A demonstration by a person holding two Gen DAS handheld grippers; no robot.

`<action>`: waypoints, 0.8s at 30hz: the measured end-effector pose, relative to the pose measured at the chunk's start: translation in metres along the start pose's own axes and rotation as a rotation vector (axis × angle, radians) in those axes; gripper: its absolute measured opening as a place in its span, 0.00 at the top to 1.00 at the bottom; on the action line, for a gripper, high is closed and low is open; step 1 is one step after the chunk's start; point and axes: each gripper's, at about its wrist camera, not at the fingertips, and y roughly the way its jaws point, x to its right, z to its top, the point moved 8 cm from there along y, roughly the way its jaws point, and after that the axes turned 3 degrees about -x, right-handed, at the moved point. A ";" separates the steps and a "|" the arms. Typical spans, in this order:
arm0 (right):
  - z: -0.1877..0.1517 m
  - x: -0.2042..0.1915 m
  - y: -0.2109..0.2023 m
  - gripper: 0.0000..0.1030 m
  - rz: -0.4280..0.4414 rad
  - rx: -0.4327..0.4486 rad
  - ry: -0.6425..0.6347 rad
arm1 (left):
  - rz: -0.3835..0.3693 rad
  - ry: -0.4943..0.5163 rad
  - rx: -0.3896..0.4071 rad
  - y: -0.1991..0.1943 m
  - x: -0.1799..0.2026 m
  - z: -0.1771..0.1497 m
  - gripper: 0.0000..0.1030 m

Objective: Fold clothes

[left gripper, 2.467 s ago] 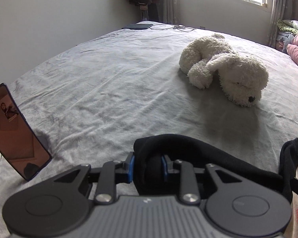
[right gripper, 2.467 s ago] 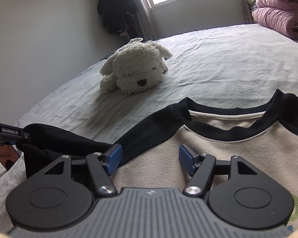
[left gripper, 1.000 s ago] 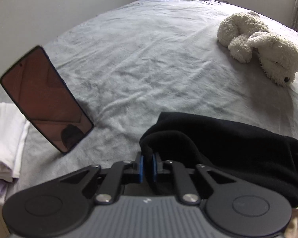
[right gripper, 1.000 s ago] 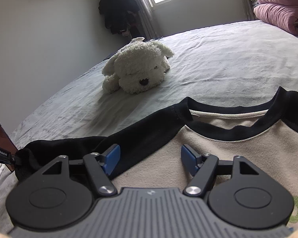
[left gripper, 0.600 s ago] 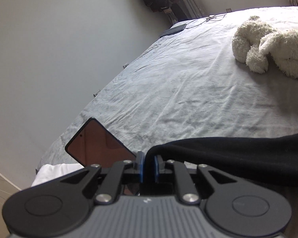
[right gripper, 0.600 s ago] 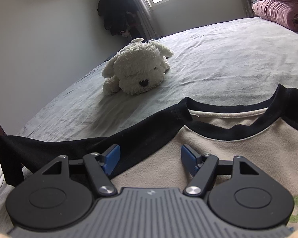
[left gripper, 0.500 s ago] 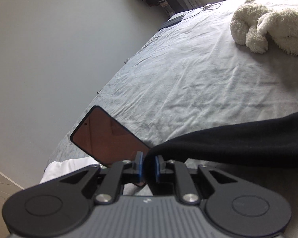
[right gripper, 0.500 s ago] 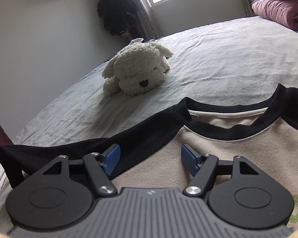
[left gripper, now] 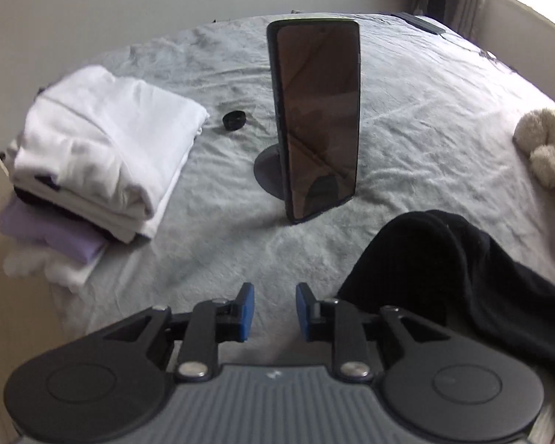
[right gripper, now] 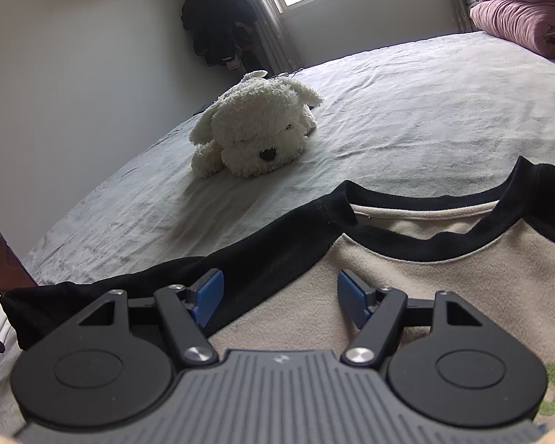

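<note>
Left wrist view showed my left gripper (left gripper: 274, 312) with its blue pads a little apart and nothing between them; the jaws had just been opening, and the black sleeve (left gripper: 458, 277) lay free on the grey bedsheet (left gripper: 425, 118), just to the right of the right-hand pad. I judged I had let it go there so the sleeve would lie stretched out away from the shirt's body, ready to be folded back in. Ahead of that gripper a phone (left gripper: 316, 118) stood upright on its stand, and to the left of it sat a stack of folded clothes (left gripper: 100, 155), well clear of the sleeve, probably where finished pieces went.

My right gripper (right gripper: 279, 301) stood wide open and empty, poised over the shirt (right gripper: 444, 288) where black shoulder met beige chest; whether its tips touched the cloth I could not tell. I took it to be waiting there to steady the body. The shirt lay flat beneath and ahead of it, collar (right gripper: 436, 222) pointing away from me toward the plush dog (right gripper: 255, 129), so its long axis ran forward from that gripper, while the sleeve ran crosswise off to the left.
</note>
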 end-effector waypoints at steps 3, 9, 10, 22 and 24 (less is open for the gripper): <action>0.000 0.000 0.000 0.30 -0.001 -0.001 -0.003 | -0.063 -0.052 0.014 0.006 0.005 -0.006 0.75; 0.000 0.000 0.001 0.30 -0.001 -0.003 -0.007 | -0.160 -0.050 0.057 0.018 0.018 -0.008 0.75; 0.000 0.000 0.001 0.30 -0.002 -0.003 -0.008 | -0.171 -0.041 0.063 0.019 0.020 -0.010 0.75; -0.001 -0.001 0.002 0.28 -0.005 -0.003 -0.019 | -0.235 0.017 0.145 0.014 0.028 -0.010 0.71; -0.001 -0.001 0.002 0.28 -0.005 -0.004 -0.020 | -0.248 0.018 0.141 0.015 0.029 -0.012 0.66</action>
